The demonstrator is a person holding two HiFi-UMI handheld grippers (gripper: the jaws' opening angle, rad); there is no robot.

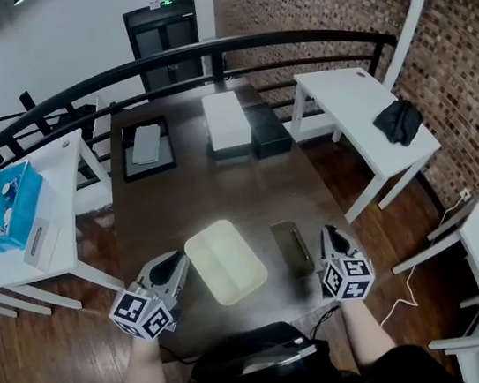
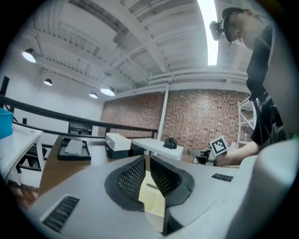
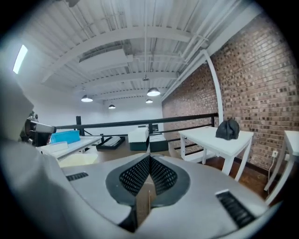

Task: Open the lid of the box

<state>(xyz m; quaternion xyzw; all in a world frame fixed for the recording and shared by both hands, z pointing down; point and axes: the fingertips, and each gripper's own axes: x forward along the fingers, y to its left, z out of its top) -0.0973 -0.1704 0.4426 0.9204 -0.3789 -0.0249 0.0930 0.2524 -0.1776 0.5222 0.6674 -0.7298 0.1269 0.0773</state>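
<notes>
A cream box [image 1: 225, 261] with rounded corners lies on the brown table [image 1: 223, 197] near its front edge. A flat dark olive piece [image 1: 292, 248] lies just right of it. My left gripper [image 1: 177, 263] sits at the cream box's left side, jaws together; in the left gripper view its tips [image 2: 146, 159] meet above the cream box [image 2: 153, 200]. My right gripper [image 1: 328, 233] hovers right of the dark piece, jaws shut with nothing between them [image 3: 149, 158]. The cream box [image 3: 79, 159] shows to its left in the right gripper view.
At the table's far end stand a black tray [image 1: 147, 146], a white box [image 1: 225, 121] and a black box [image 1: 267, 128]. White side tables flank the table: a blue box [image 1: 11, 204] on the left, black cloth [image 1: 399, 122] on the right. A black railing [image 1: 201, 53] curves behind.
</notes>
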